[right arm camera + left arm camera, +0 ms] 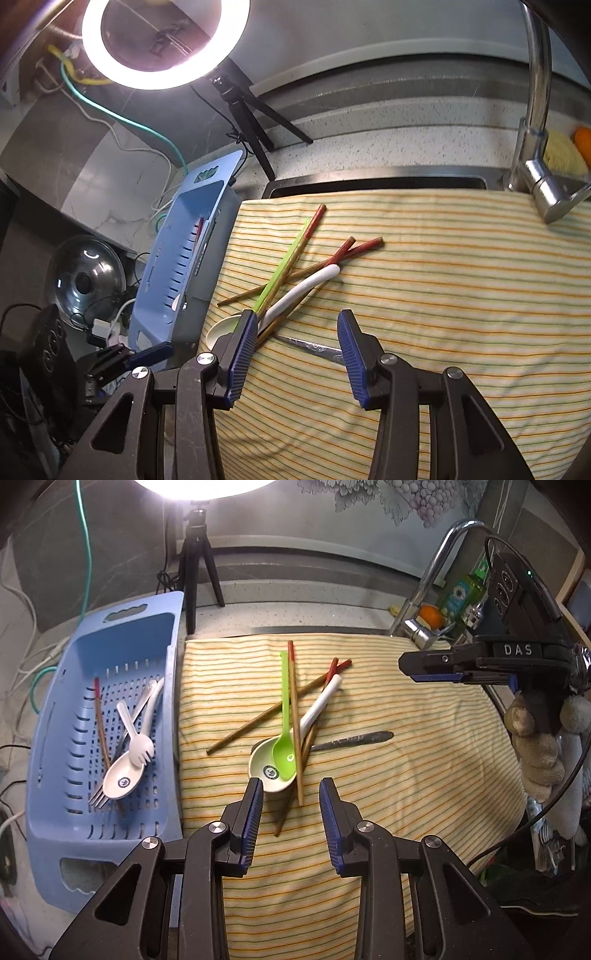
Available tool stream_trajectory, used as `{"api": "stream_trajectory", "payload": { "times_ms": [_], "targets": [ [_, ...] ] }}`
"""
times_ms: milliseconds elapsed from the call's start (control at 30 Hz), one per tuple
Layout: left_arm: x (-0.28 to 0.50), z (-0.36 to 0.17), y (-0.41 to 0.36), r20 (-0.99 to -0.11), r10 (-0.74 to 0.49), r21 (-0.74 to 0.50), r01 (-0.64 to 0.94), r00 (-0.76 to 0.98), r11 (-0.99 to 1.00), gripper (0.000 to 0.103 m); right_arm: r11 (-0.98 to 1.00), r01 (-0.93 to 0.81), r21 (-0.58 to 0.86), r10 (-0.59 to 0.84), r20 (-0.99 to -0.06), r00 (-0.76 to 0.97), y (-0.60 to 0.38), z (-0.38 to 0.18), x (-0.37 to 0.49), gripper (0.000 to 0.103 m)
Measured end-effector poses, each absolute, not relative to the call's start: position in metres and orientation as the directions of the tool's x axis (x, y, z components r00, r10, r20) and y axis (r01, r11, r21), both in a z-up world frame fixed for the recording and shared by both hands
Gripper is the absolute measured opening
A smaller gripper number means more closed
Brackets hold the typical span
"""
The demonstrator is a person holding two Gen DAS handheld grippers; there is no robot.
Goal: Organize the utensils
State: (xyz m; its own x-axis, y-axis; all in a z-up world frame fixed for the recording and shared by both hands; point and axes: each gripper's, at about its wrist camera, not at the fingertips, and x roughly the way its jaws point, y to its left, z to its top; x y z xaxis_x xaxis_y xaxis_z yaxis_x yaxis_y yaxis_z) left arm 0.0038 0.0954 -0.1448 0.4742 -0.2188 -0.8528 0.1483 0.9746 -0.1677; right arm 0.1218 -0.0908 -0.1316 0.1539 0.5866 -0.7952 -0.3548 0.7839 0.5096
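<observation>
Both claws hang spread and empty over my striped cloth [406, 738]. Left gripper [291, 794] points steeply down with the pile of utensils just ahead of its fingertips: a white ceramic soup spoon [271, 766] almost touching the left pad, a glossy green plastic spoon [285, 734] nested in its bowl, and slim wooden chopsticks [295, 720] with red ends crossing over them. Right gripper [297, 325] sits close above a metal handle [314, 347] with embossed pattern, lying flat between its ribbed blue pads [352, 350], untouched. Left of the left claw, a perforated blue plastic basket [74, 701] holds a white spork [138, 746], a fork and another soup spoon. A gloved hand [535, 746] grips the right tool.
</observation>
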Motion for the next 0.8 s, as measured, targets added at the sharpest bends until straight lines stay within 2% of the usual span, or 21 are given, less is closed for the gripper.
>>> {"api": "stream_trajectory", "payload": {
  "times_ms": [33, 100, 133, 333, 433, 600, 800],
  "targets": [
    [0.005, -0.147, 0.096, -0.856, -0.217, -0.162, 0.154, 0.47, 0.975, 0.032, 0.783, -0.349, 0.516, 0.589, -0.794, 0.147, -0.09, -0.134, 0.123, 0.041],
    [0.007, -0.15, 0.094, -0.859, -0.213, -0.144, 0.179, 0.465, 0.973, 0.044, 0.783, -0.331, 0.526, 0.591, -0.796, 0.133, -0.086, -0.141, 0.127, 0.041],
    [0.008, -0.152, 0.092, -0.863, -0.204, -0.127, 0.192, 0.462, 0.973, 0.045, 0.78, -0.317, 0.539, 0.597, -0.793, 0.121, -0.084, -0.145, 0.13, 0.041],
    [0.019, -0.162, 0.082, -0.894, -0.145, -0.029, 0.27, 0.423, 0.963, 0.045, 0.773, -0.233, 0.59, 0.618, -0.783, 0.066, -0.071, -0.17, 0.146, 0.041],
    [0.024, -0.166, 0.079, -0.905, -0.13, -0.004, 0.298, 0.404, 0.955, 0.045, 0.78, -0.194, 0.595, 0.615, -0.786, 0.058, -0.067, -0.181, 0.154, 0.036],
    [0.029, -0.173, 0.076, -0.915, -0.124, 0.009, 0.326, 0.384, 0.945, 0.045, 0.768, -0.137, 0.625, 0.634, -0.773, 0.03, -0.061, -0.197, 0.164, 0.032],
    [0.036, -0.182, 0.075, -0.926, -0.119, 0.013, 0.347, 0.358, 0.938, 0.045, 0.792, -0.133, 0.595, 0.603, -0.798, 0.021, -0.052, -0.205, 0.171, 0.03]
  ]
}}
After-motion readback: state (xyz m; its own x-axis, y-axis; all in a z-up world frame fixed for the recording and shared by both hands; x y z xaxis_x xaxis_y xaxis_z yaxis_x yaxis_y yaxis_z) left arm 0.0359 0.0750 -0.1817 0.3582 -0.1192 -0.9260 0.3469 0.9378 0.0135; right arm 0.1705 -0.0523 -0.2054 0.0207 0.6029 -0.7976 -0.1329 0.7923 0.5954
